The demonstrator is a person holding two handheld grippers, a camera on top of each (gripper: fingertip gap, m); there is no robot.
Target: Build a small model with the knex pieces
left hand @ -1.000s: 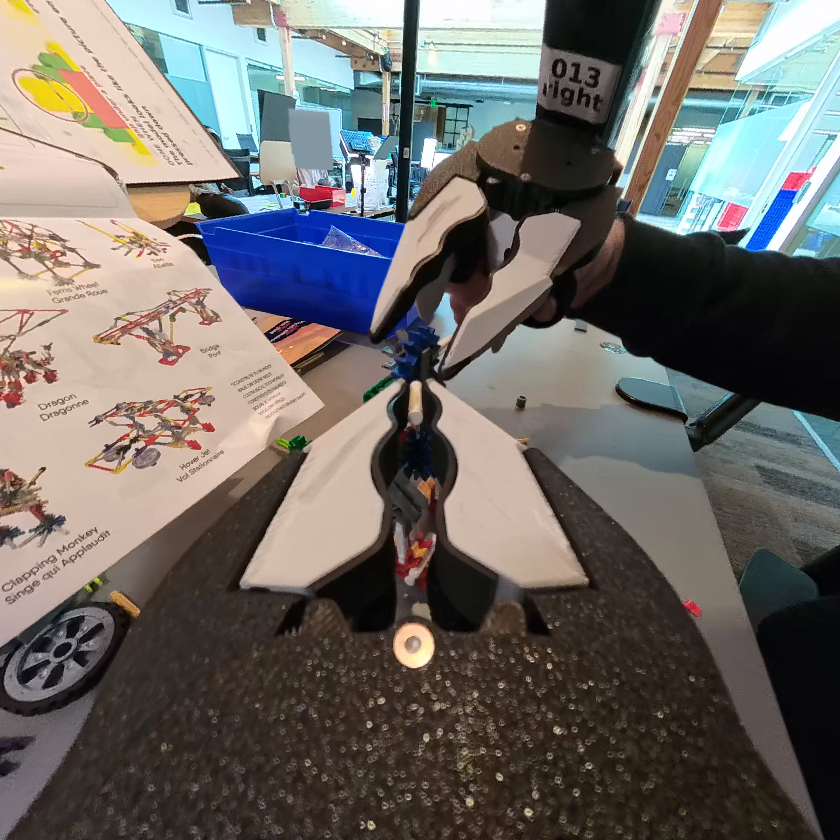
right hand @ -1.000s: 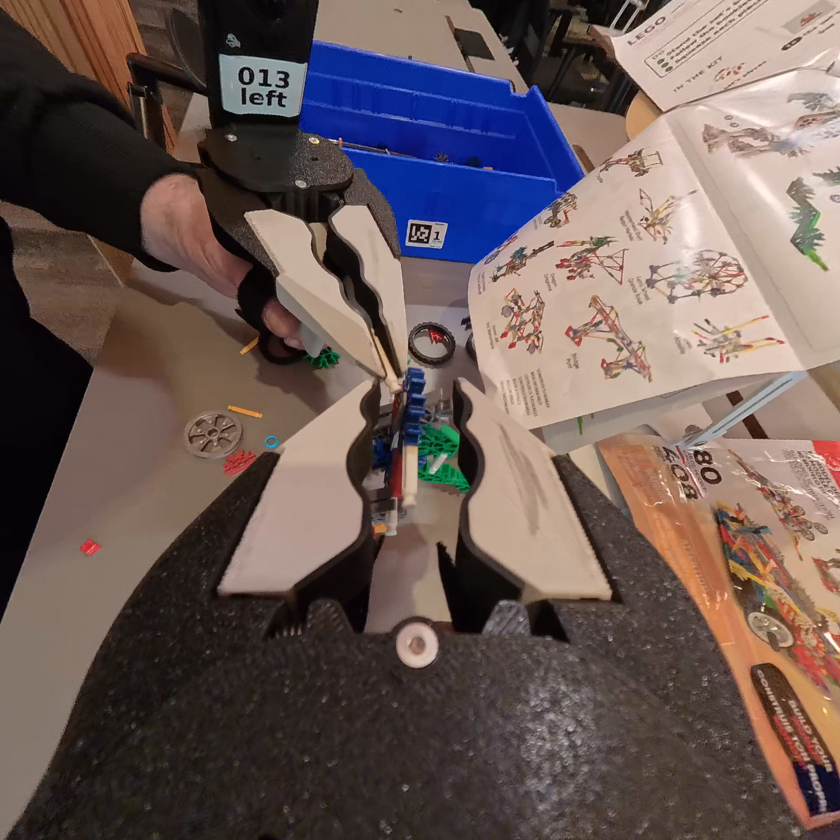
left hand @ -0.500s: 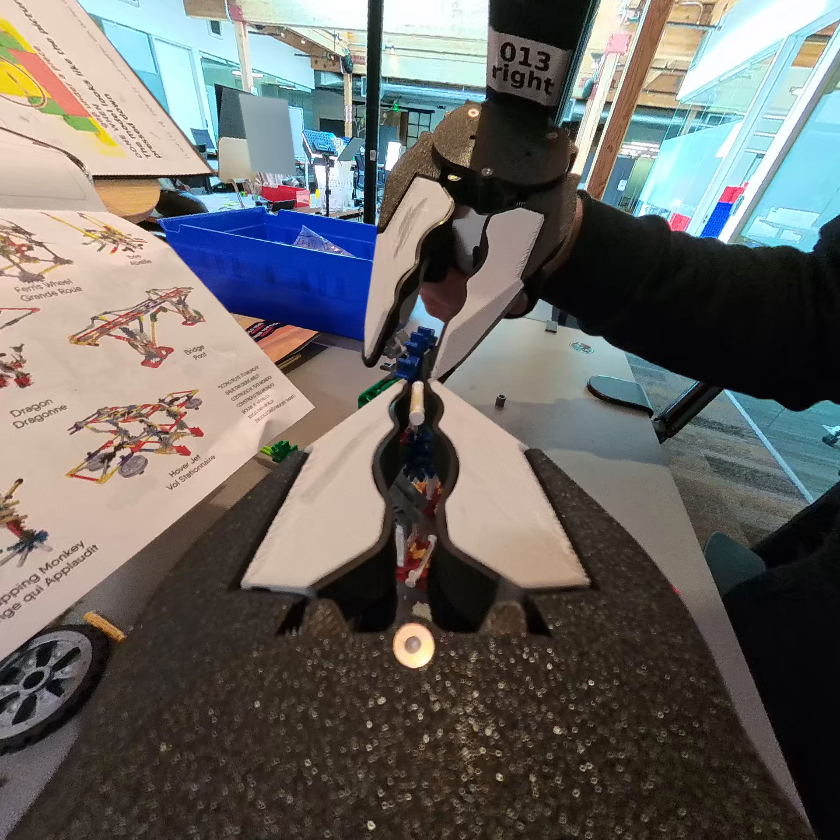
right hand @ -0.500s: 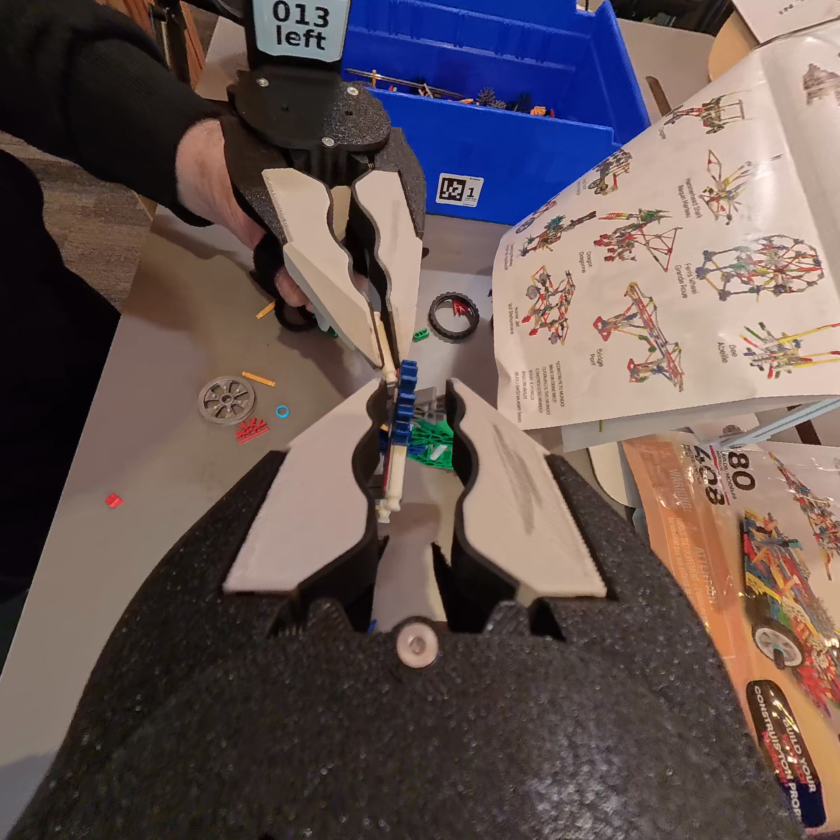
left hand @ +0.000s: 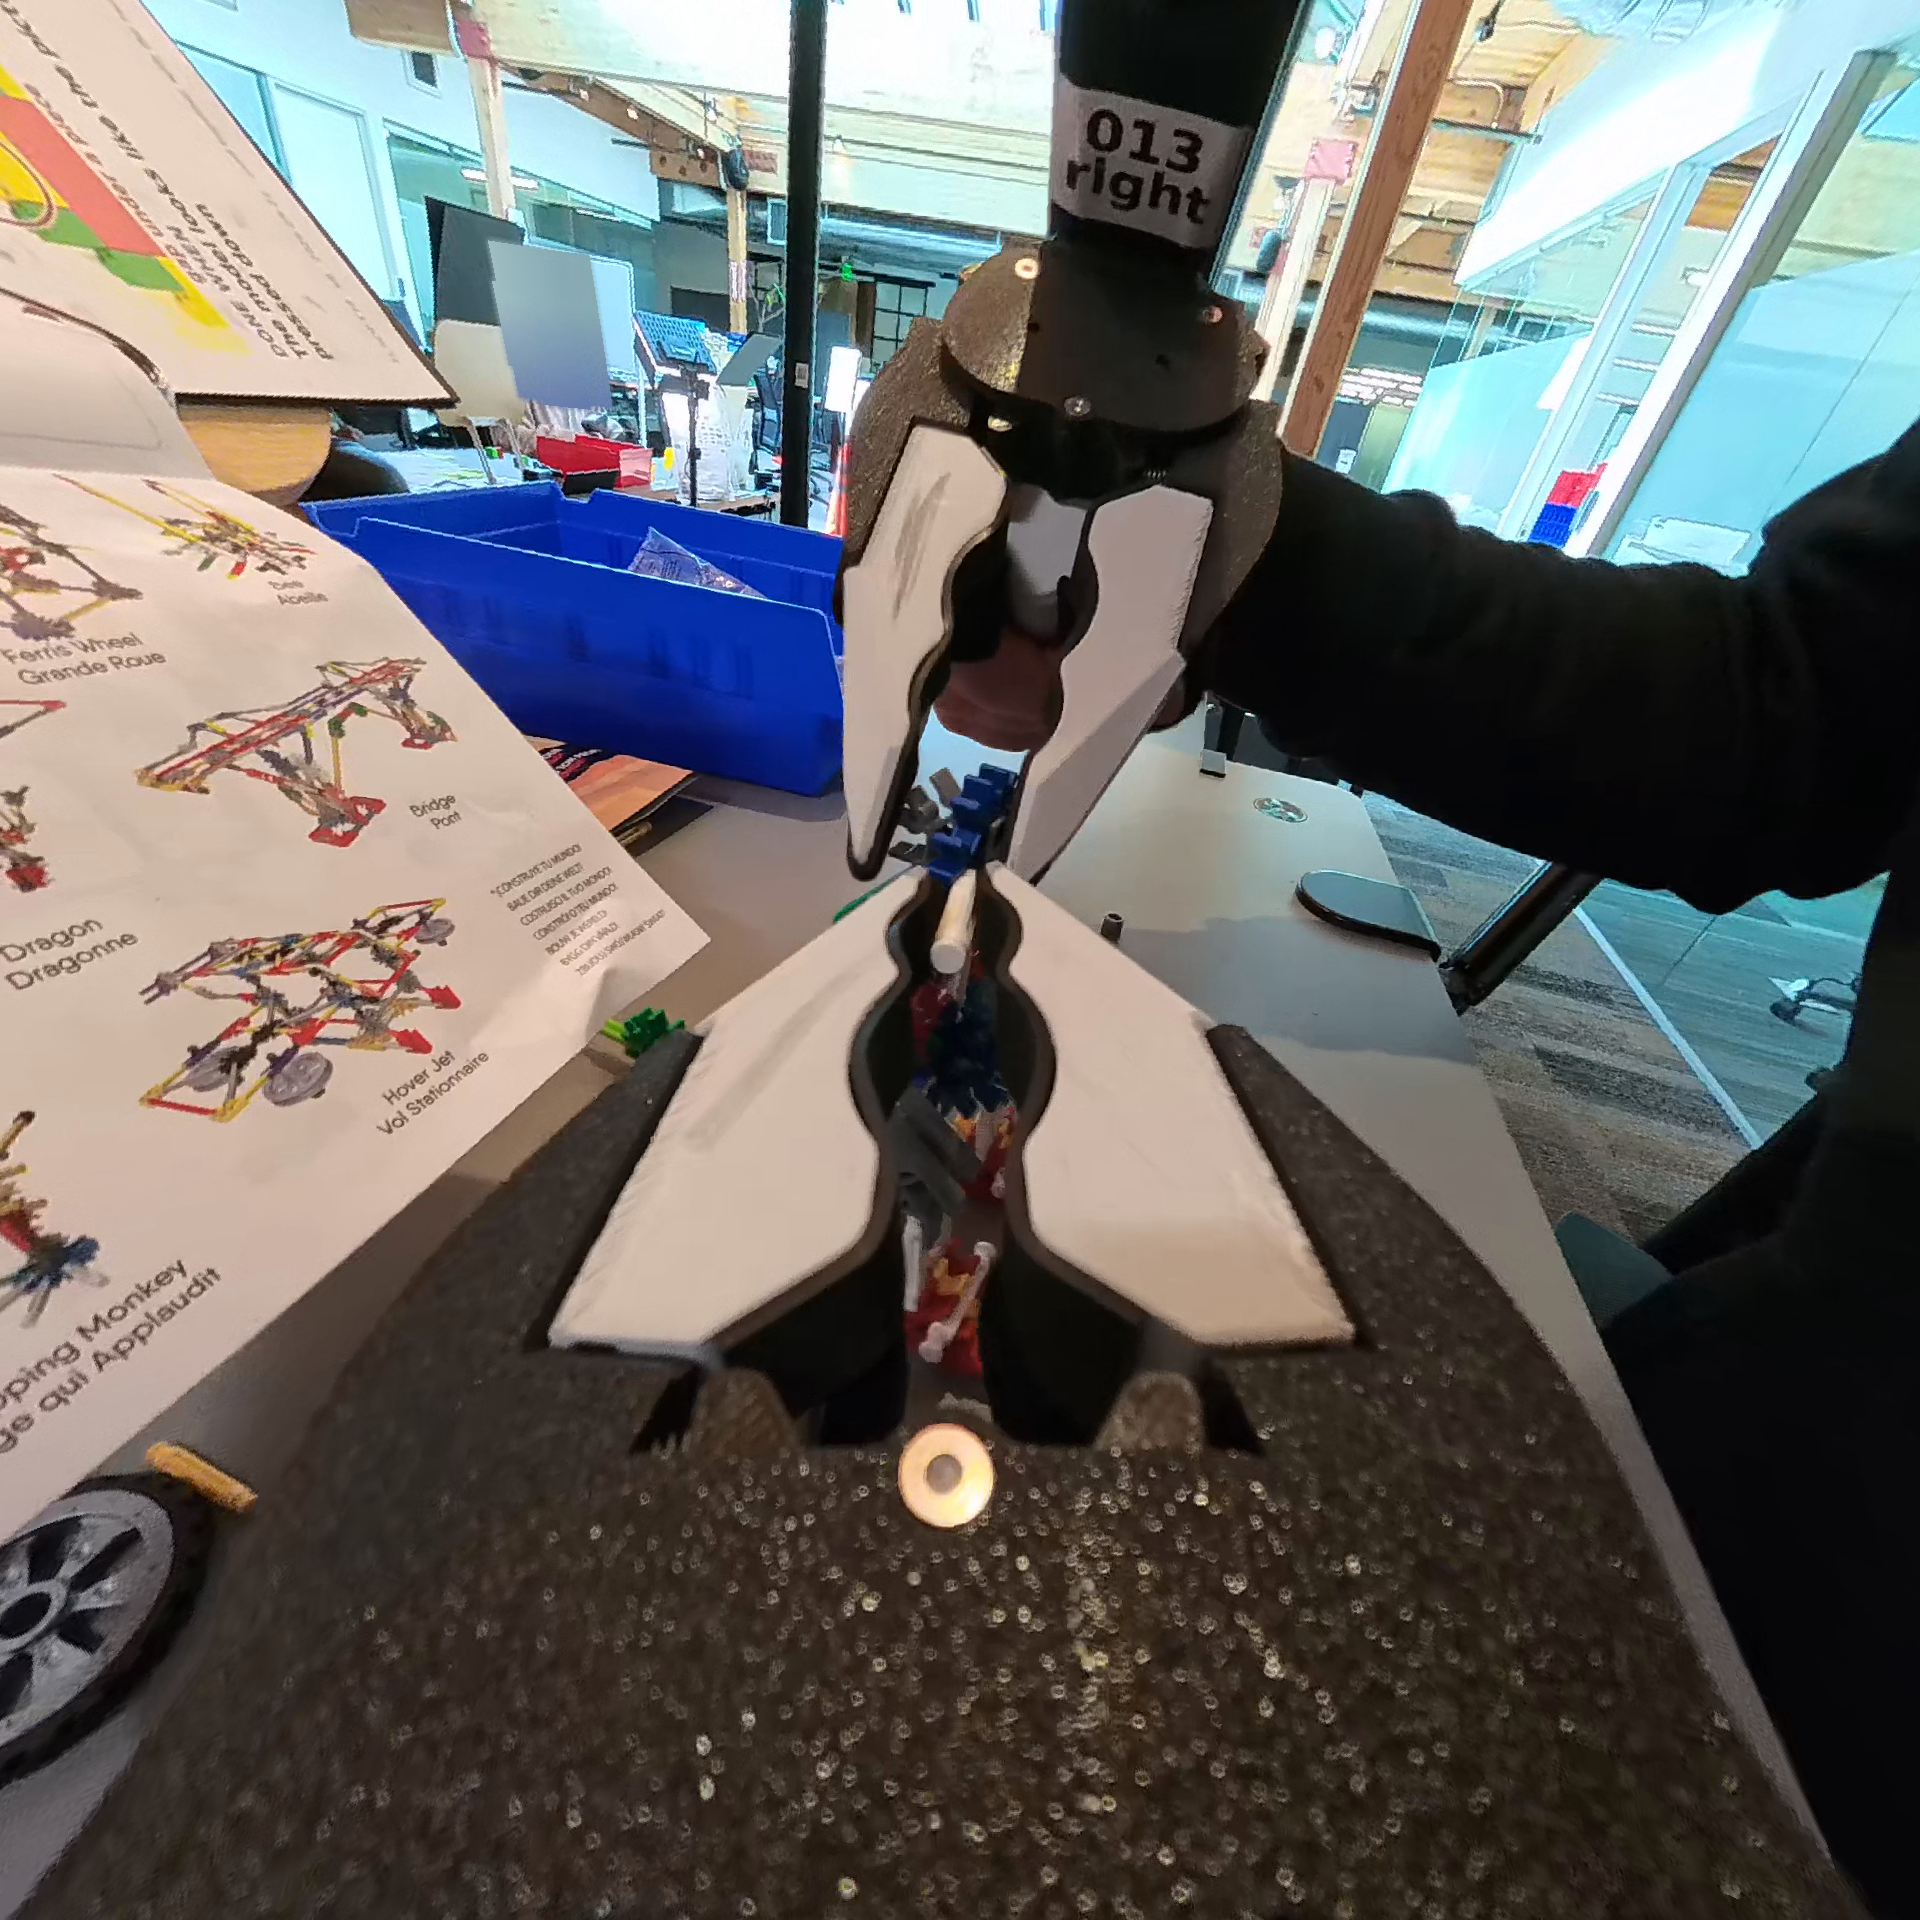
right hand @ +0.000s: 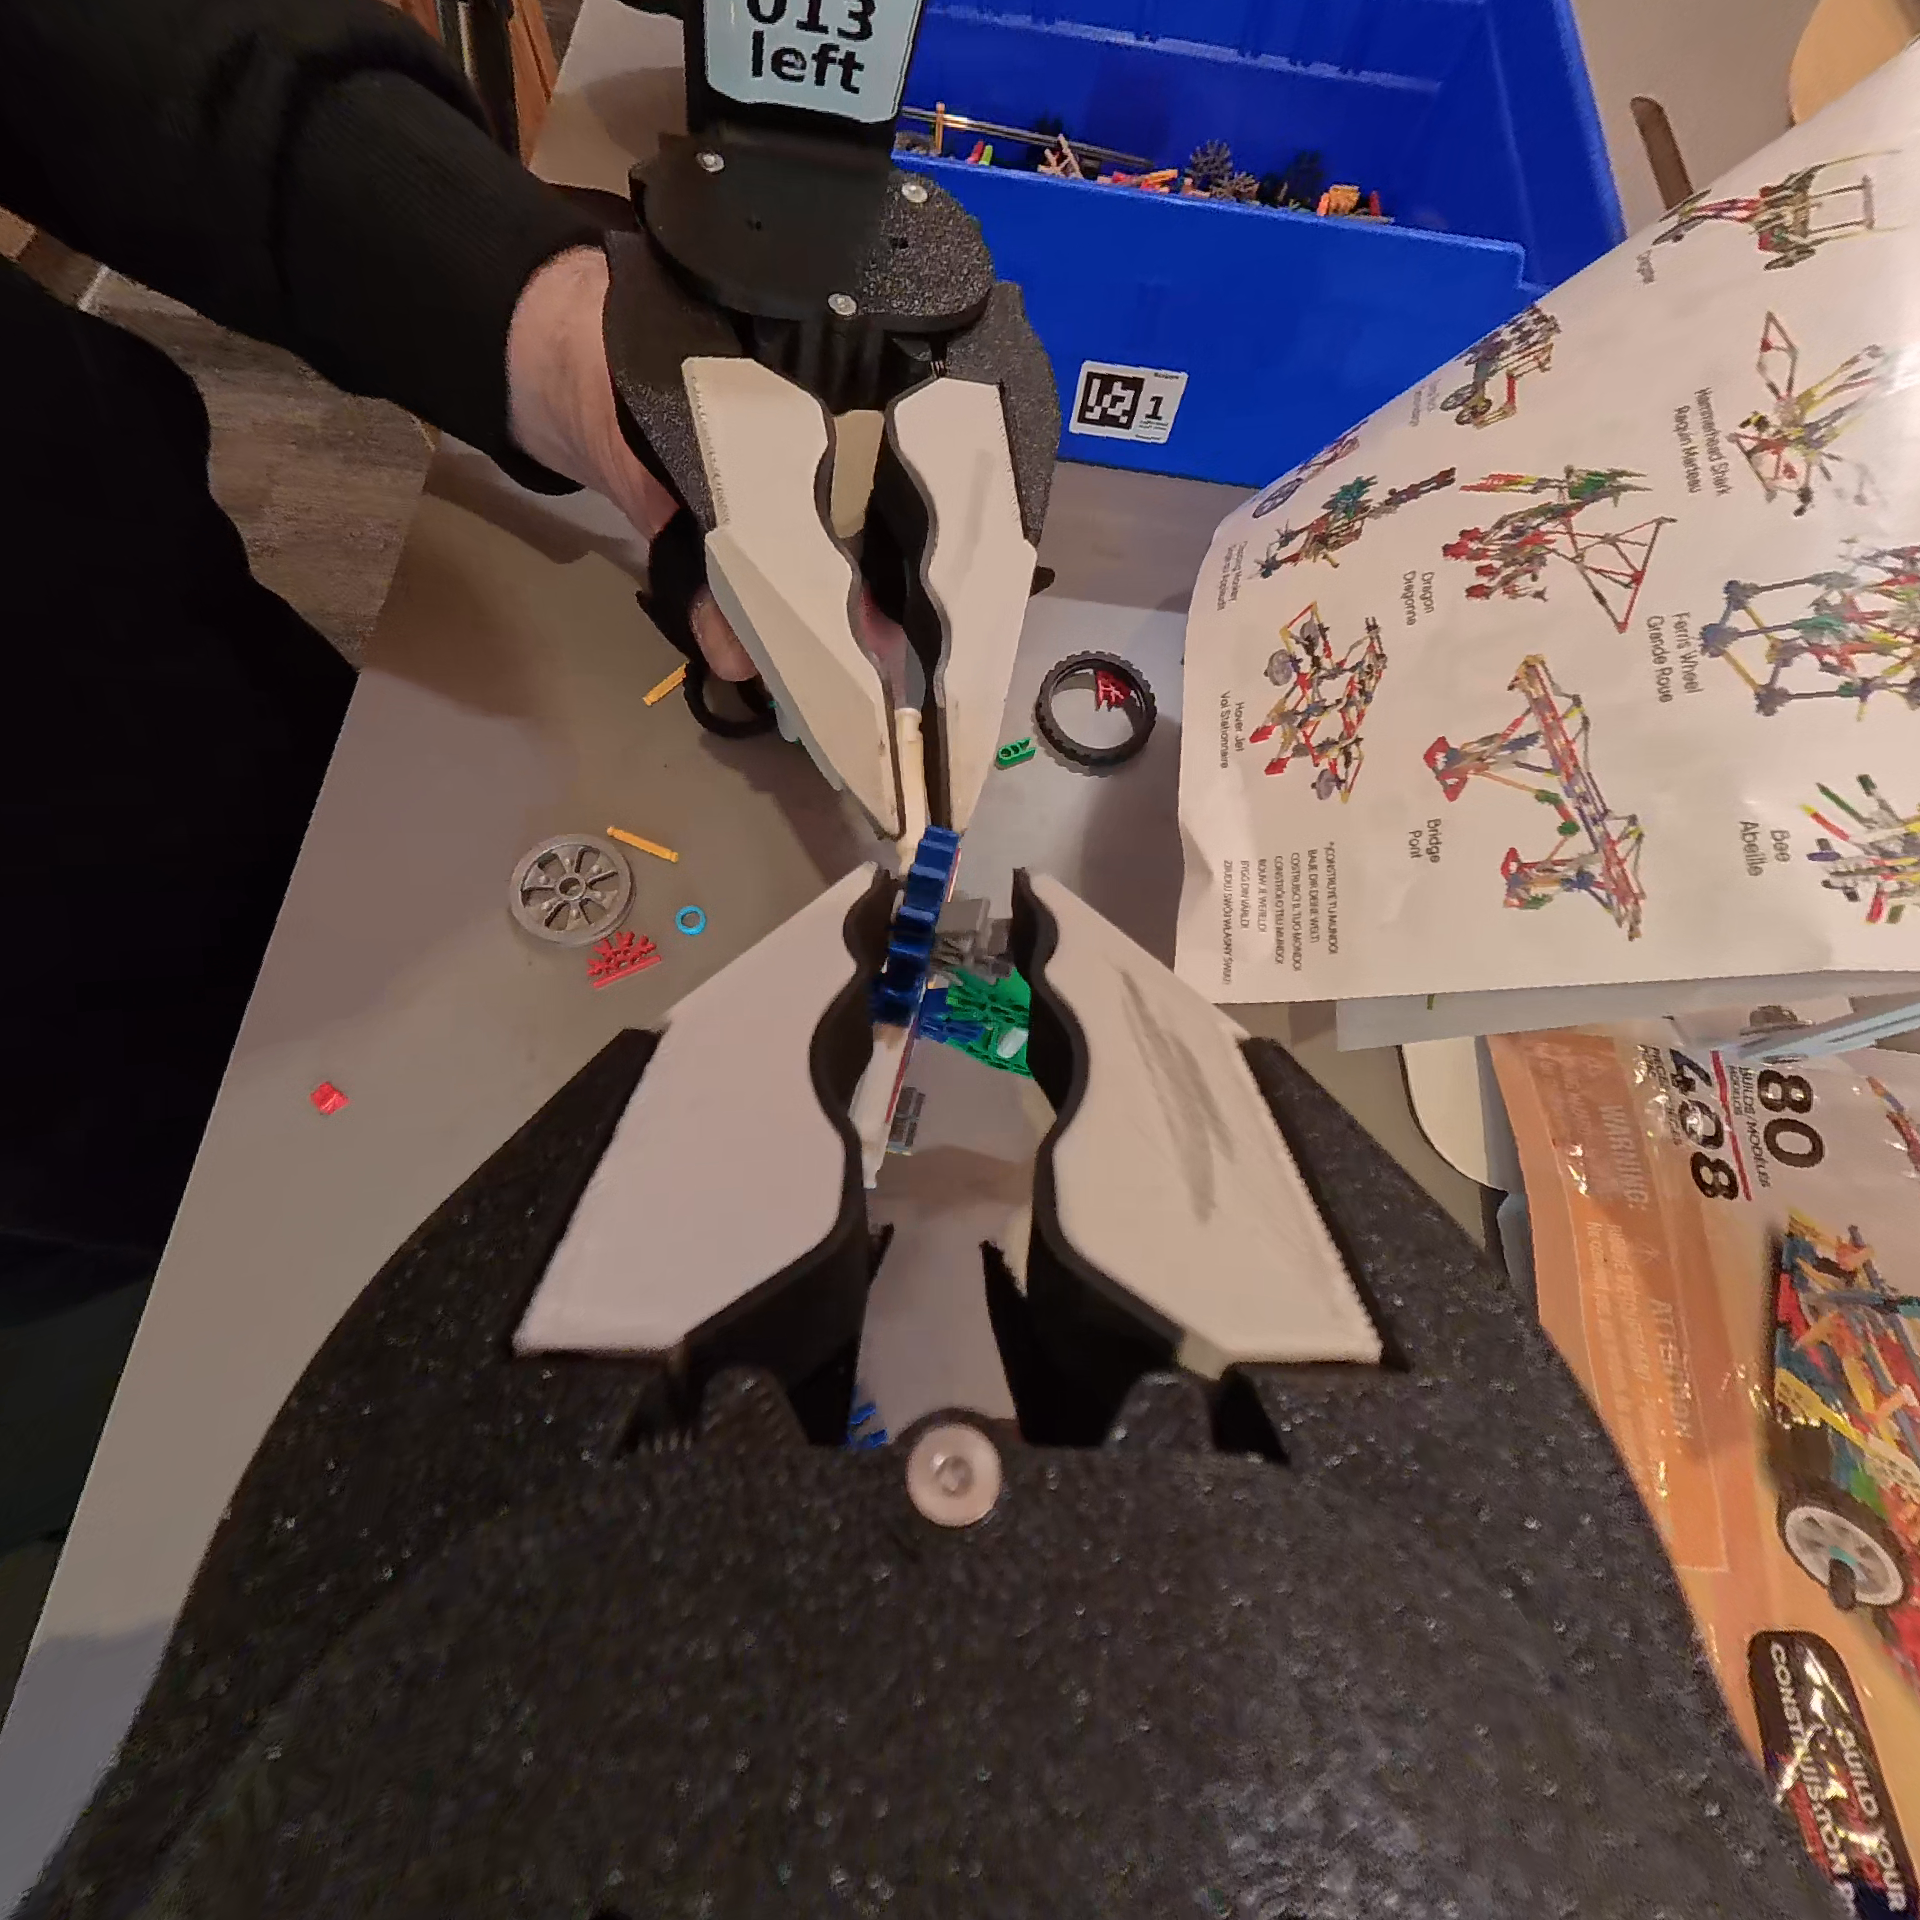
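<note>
Above a grey desk (right hand: 436, 1049), the left tongs (left hand: 954, 883) are pinched nearly closed on a white rod (left hand: 953, 923), tips meeting the right tongs (right hand: 948, 881), which stand part open around a small toy assembly (right hand: 920, 951) of blue toothed connectors, grey pieces and a white rod; whether its fingers actually press the assembly cannot be told. The white rod's far end touches the assembly's blue top. Green connector pieces (right hand: 987, 1013) lie on the desk just beneath. Toward the desk's left edge, as the right wrist view frames it, lie a grey spoked wheel (right hand: 571, 889), a red connector (right hand: 621, 956), a blue ring (right hand: 690, 920) and a small yellow rod (right hand: 641, 843). Past the tongs sits a black tyre (right hand: 1096, 713). An illustrated instruction sheet (right hand: 1579, 665) leans at the right over an orange printed bag (right hand: 1714, 1403). A blue bin (right hand: 1278, 312) of loose pieces stands at the desk's far side.
</note>
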